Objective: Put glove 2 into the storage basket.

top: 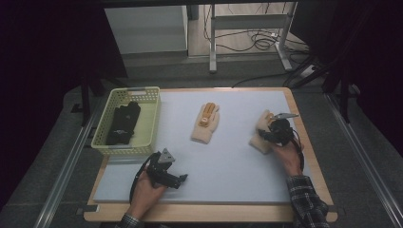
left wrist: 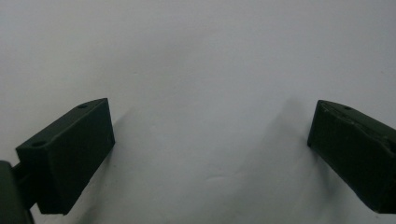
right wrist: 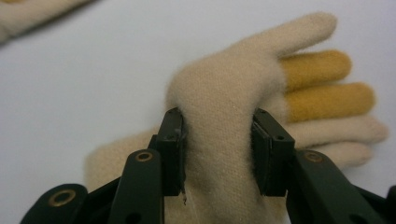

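Observation:
A cream knitted glove (right wrist: 219, 88) with two mustard fingers lies on the pale mat near the table's right edge (top: 260, 140). My right gripper (right wrist: 217, 149) has both pads pressed into a bunched fold of its palm, so it is shut on the glove (top: 268, 132). A second cream glove (top: 206, 123) with orange markings lies flat at the middle of the mat, and its edge shows in the right gripper view's top left corner (right wrist: 28, 14). My left gripper (top: 182, 179) rests low at the front left, jaws wide open over bare mat (left wrist: 210, 135).
A pale yellow basket (top: 126, 91) stands at the back left of the table with dark gloves (top: 122, 124) inside. The light mat (top: 228, 166) covers most of the wooden tabletop. Table legs and cables stand on the floor beyond.

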A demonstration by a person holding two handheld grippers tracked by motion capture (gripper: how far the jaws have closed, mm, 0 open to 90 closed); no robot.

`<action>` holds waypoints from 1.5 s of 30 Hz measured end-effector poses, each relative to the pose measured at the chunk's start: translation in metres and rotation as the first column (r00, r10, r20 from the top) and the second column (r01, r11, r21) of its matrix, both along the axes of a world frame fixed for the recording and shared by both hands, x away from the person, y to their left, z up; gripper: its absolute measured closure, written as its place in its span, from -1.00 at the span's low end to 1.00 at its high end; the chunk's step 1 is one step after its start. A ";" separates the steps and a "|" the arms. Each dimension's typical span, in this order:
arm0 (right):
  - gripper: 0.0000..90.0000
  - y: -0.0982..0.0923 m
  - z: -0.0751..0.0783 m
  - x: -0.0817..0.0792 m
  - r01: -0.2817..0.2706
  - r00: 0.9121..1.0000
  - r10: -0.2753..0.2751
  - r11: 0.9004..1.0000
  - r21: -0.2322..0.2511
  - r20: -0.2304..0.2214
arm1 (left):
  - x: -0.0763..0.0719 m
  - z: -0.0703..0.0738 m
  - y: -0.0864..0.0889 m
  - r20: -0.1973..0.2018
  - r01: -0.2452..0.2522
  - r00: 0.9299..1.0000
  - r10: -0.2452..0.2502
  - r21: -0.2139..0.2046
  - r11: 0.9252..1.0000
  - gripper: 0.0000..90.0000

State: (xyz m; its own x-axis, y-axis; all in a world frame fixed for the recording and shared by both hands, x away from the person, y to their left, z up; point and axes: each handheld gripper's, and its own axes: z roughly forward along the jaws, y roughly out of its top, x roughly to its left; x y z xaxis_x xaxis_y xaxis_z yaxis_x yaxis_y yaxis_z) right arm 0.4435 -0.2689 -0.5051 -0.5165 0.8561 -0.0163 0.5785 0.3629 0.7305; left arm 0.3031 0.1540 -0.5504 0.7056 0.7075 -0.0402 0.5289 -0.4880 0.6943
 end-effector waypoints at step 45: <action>-0.29 0.140 0.001 -0.100 -0.481 0.876 0.482 0.876 0.033 -0.033 | 0.000 0.000 0.000 0.001 -0.002 1.000 0.002 -0.001 1.000 -0.99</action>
